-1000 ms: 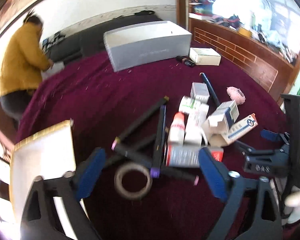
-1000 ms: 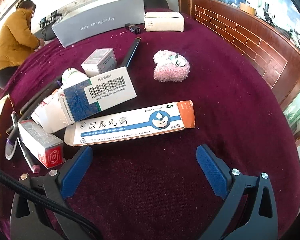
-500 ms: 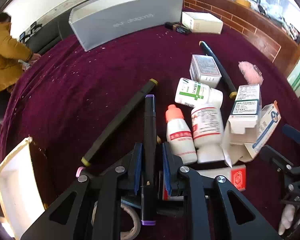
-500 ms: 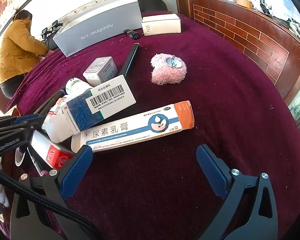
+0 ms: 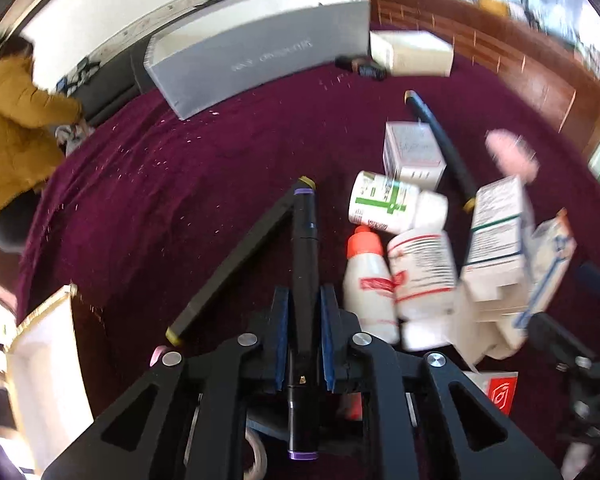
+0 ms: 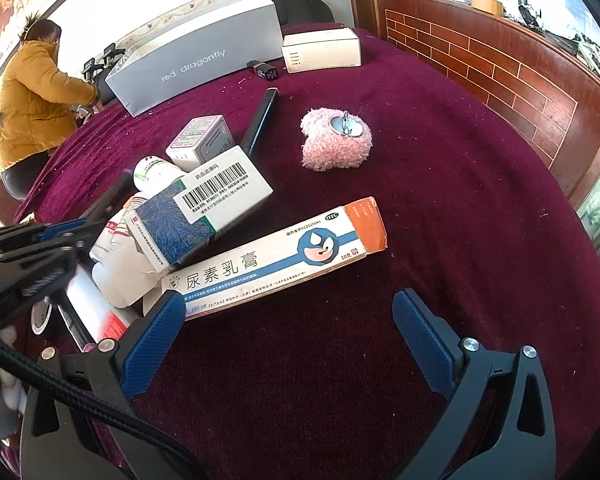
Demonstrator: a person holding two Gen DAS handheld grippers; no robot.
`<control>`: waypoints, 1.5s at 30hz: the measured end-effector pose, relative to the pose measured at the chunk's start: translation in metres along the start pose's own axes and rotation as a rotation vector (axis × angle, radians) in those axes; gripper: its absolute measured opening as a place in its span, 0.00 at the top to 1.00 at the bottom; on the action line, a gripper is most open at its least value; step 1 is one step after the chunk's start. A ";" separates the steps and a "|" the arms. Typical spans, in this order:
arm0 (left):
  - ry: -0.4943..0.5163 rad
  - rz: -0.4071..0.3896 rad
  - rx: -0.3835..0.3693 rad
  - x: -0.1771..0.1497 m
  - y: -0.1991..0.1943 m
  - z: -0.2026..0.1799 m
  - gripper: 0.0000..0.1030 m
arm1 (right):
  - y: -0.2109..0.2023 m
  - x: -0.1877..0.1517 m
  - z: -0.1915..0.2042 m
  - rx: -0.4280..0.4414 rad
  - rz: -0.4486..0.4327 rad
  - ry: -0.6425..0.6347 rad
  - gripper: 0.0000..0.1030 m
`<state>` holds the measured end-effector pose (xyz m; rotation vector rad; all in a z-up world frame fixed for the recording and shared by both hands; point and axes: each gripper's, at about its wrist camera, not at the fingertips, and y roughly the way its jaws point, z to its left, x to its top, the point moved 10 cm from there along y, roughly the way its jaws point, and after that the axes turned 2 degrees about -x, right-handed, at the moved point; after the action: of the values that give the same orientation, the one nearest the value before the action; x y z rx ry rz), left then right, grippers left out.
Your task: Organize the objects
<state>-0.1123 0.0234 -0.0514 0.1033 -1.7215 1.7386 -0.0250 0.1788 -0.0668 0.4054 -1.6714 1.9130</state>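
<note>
Table [image 6: 440, 184] cloth: deep burgundy, pale flecks. Marker [image 5: 305, 264]: black, purple end bands. Second marker [image 5: 236, 264]: black, yellow ends. Small bottle [image 5: 366, 284]: white, orange cap, red label. Plush [image 6: 336, 144]: pink. Long carton [image 6: 276, 258]: white, blue stripe, orange end. Big box [image 6: 204, 60]: grey. Person's jacket [image 6: 36, 100]: mustard yellow.

tape roll [image 5: 260, 462] mostly hidden, pink plush [image 5: 510, 154] blurred
</note>
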 end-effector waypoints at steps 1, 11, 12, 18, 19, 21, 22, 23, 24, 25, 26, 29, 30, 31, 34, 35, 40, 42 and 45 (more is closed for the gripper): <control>-0.016 -0.023 -0.007 -0.001 -0.009 0.004 0.89 | 0.000 0.000 0.000 0.000 -0.001 0.001 0.00; -0.205 -0.252 -0.135 -0.036 -0.119 0.047 0.89 | 0.000 0.000 0.000 -0.018 -0.001 0.001 0.00; -0.216 -0.268 -0.138 -0.040 -0.126 0.051 0.89 | 0.001 0.000 0.000 -0.021 0.000 -0.001 0.00; -0.285 -0.315 -0.165 -0.074 -0.156 0.079 0.89 | -0.006 -0.005 -0.003 -0.046 0.028 -0.012 0.01; -0.294 -0.319 -0.165 -0.079 -0.160 0.083 0.89 | -0.015 -0.006 -0.006 -0.055 0.019 -0.007 0.02; -0.312 -0.324 -0.167 -0.089 -0.165 0.092 0.89 | -0.040 -0.003 -0.006 -0.052 -0.027 -0.003 0.02; -0.316 -0.325 -0.166 -0.093 -0.167 0.094 0.89 | -0.056 0.001 -0.002 -0.045 -0.061 -0.016 0.02; -0.324 -0.327 -0.165 -0.097 -0.168 0.098 0.89 | -0.069 0.004 0.004 -0.043 -0.090 -0.038 0.02; -0.334 -0.330 -0.165 -0.101 -0.168 0.101 0.89 | -0.083 0.008 0.014 -0.036 -0.118 -0.070 0.02; -0.344 -0.331 -0.171 -0.105 -0.168 0.102 0.89 | -0.093 0.011 0.030 -0.008 -0.135 -0.115 0.01; -0.354 -0.331 -0.179 -0.108 -0.167 0.103 0.89 | -0.100 0.012 0.053 0.039 -0.134 -0.179 0.01; -0.376 -0.326 -0.190 -0.117 -0.162 0.104 0.89 | -0.093 0.001 0.113 0.139 -0.081 -0.332 0.02; -0.380 -0.325 -0.188 -0.121 -0.162 0.106 0.89 | -0.085 -0.007 0.134 0.164 -0.047 -0.383 0.02; -0.384 -0.324 -0.185 -0.125 -0.163 0.107 0.89 | -0.072 -0.015 0.157 0.175 -0.012 -0.438 0.05; -0.380 -0.318 -0.162 -0.136 -0.163 0.113 0.89 | -0.046 -0.032 0.194 0.160 0.031 -0.541 0.25; -0.375 -0.316 -0.152 -0.141 -0.163 0.114 0.89 | -0.040 -0.036 0.202 0.158 0.048 -0.565 0.30; -0.356 -0.320 -0.115 -0.153 -0.160 0.125 0.89 | -0.007 -0.047 0.210 0.060 0.102 -0.691 0.44; -0.360 -0.322 -0.121 -0.154 -0.158 0.128 0.89 | -0.002 -0.049 0.207 0.077 0.128 -0.701 0.46; -0.371 -0.317 -0.140 -0.154 -0.152 0.129 0.89 | 0.001 -0.048 0.210 0.061 0.126 -0.743 0.46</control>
<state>0.0312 -0.1720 0.0170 0.6355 -1.9566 1.4232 -0.0153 -0.0362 -0.0578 1.1711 -2.1214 2.0423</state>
